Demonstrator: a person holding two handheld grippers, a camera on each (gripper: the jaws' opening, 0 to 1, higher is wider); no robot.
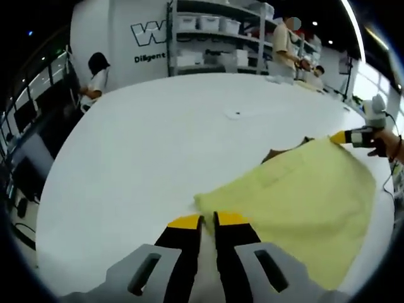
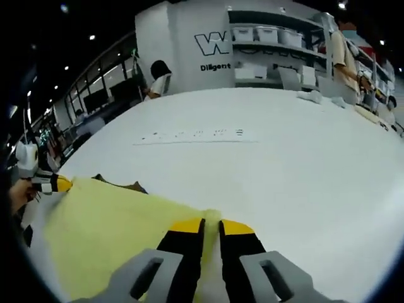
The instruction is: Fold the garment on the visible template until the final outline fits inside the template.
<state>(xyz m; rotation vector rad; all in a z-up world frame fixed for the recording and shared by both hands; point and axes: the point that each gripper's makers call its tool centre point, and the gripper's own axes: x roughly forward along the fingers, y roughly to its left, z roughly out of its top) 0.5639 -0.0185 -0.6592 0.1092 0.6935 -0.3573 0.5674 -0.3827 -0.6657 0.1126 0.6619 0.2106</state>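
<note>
Step in hand: while both grippers pinch opposite corners of the pale yellow cloth garment (image 1: 297,196), a fold or a spreading pull seems to be under way, judging from the taut, raised edge.
Left gripper (image 1: 208,222): jaws nearly together, pinching the near corner of the garment; the cloth edge runs into the narrow gap.
Right gripper (image 2: 211,225): jaws likewise closed on a corner of the yellow fabric.
Other gripper seen: in the left gripper view the right one shows at the far corner (image 1: 353,136), held by a hand (image 1: 386,144).
Garment position: on the broad white table (image 1: 158,158), with a brown patch (image 1: 278,153) peeking from under its far edge; whether that is the template or part of the garment, I cannot tell.
Orientation: long axis appears to run between the two held corners, stretched from one gripper to the other.
Next move: probably carry both corners together across the cloth, keeping equal tension so the fold lands straight.
</note>
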